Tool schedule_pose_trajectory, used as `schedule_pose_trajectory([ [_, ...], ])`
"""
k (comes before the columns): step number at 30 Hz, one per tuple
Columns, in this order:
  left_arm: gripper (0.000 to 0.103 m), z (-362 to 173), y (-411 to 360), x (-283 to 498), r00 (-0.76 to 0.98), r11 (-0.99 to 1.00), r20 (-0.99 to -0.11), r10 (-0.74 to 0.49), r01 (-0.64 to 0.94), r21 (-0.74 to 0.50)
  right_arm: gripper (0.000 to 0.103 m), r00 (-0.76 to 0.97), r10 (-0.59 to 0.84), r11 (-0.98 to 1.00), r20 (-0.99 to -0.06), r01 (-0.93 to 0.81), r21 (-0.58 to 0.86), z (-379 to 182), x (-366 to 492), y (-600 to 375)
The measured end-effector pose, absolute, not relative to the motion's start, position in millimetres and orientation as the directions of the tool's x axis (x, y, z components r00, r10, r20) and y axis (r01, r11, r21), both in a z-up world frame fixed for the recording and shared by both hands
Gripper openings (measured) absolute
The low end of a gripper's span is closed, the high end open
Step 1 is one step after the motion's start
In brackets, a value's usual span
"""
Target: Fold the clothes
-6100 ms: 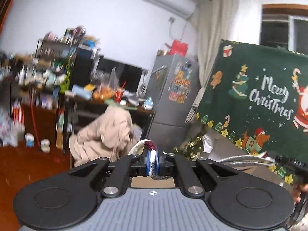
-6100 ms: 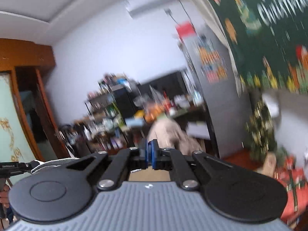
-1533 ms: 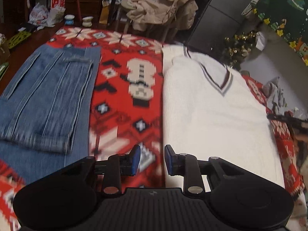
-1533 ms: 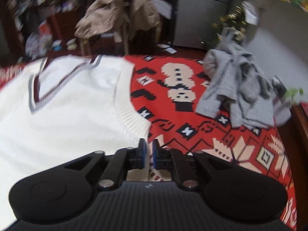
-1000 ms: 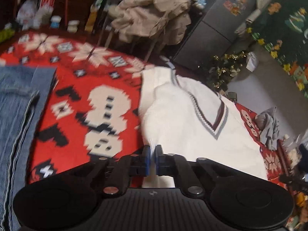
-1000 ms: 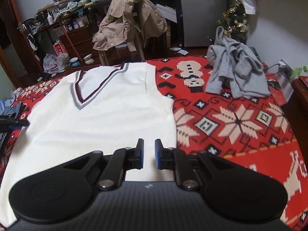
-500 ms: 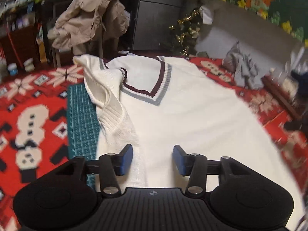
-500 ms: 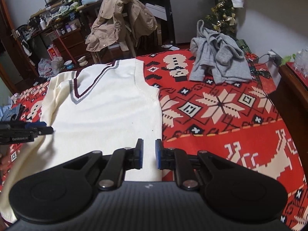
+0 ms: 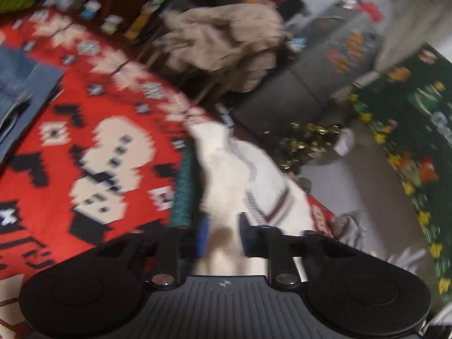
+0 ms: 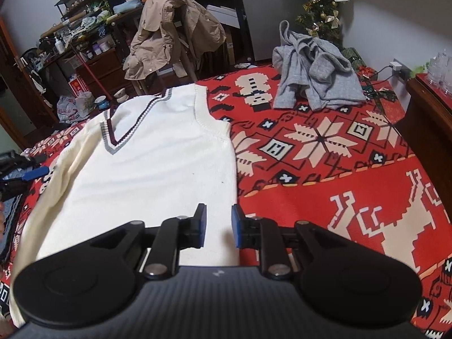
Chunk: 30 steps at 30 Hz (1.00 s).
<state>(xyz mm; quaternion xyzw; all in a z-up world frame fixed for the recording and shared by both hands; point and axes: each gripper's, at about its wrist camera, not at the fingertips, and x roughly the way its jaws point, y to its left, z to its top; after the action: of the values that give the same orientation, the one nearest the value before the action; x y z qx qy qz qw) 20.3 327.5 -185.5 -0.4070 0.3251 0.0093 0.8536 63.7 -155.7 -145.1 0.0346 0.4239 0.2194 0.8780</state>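
- The white V-neck vest point(image 10: 158, 163) lies front-up on the red patterned blanket point(image 10: 325, 147), mostly flat, its left edge rolled inward in a long soft fold
- I judge the fold partly made at most: one side is turned in, the right side and hem lie spread out, so halving and squaring remain
- My right gripper point(image 10: 217, 226) hovers over the vest's lower right edge, jaws a modest gap apart, nothing between them
- My left gripper point(image 9: 221, 236) shows in a blurred view with white knit between its blue pads point(image 9: 204, 236); the jaws stand apart, and I cannot tell whether they pinch the cloth or merely straddle it
- A crumpled grey garment point(image 10: 313, 73) sits well apart at the far right of the blanket, not folded
- Blue denim point(image 9: 17, 93) lies at the left edge; whether it is folded I cannot tell
- A green patch point(image 9: 183, 189) shows just beside the vest's lifted edge
- Beyond the bed: a beige coat point(image 10: 172, 28) over a chair, cluttered shelves point(image 10: 84, 19), a small Christmas tree point(image 10: 322, 8)
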Motion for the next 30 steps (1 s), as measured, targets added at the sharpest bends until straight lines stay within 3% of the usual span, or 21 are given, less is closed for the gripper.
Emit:
schedule_pose_trajectory([
  [4, 0.013, -194.2, 323.9, 21.9, 0.761, 0.672, -0.576, -0.3, -0.259, -0.694, 0.021, 0.542, 0.419, 0.899, -0.728, -0.36, 0.249, -144.2, 62.4, -154.2],
  [6, 0.037, -194.6, 316.4, 21.1, 0.752, 0.696, -0.584, -0.305, -0.243, -0.676, 0.021, 0.542, 0.418, 0.9, -0.729, -0.358, 0.249, -144.6, 61.6, -154.8],
  [8, 0.041, -194.8, 308.3, 23.2, 0.74, 0.731, -0.605, -0.293, -0.234, -0.64, 0.021, 0.542, 0.415, 0.901, -0.731, -0.355, 0.248, -145.0, 61.0, -155.5],
  [13, 0.033, -191.4, 282.4, 29.4, 0.724, 0.869, -0.654, -0.218, -0.162, -0.468, 0.021, 0.549, 0.41, 0.904, -0.728, -0.352, 0.244, -144.9, 59.7, -157.3],
  [15, 0.02, -188.3, 269.4, 31.7, 0.725, 0.923, -0.667, -0.171, -0.12, -0.367, 0.021, 0.549, 0.407, 0.905, -0.73, -0.35, 0.242, -145.3, 59.3, -157.5],
  [18, 0.009, -180.7, 254.5, 29.2, 0.741, 0.978, -0.667, -0.076, -0.076, -0.196, 0.021, 0.546, 0.405, 0.906, -0.733, -0.345, 0.244, -147.5, 59.0, -158.2],
  [24, 0.007, -164.4, 272.2, 22.4, 0.761, 0.994, -0.647, 0.047, -0.1, -0.046, 0.021, 0.544, 0.405, 0.907, -0.735, -0.338, 0.249, -150.9, 59.7, -159.1],
  [30, 0.006, -176.8, 317.0, 21.5, 0.701, 0.984, -0.707, 0.091, -0.174, -0.046, 0.021, 0.542, 0.407, 0.907, -0.735, -0.339, 0.252, -152.2, 59.5, -158.1],
])
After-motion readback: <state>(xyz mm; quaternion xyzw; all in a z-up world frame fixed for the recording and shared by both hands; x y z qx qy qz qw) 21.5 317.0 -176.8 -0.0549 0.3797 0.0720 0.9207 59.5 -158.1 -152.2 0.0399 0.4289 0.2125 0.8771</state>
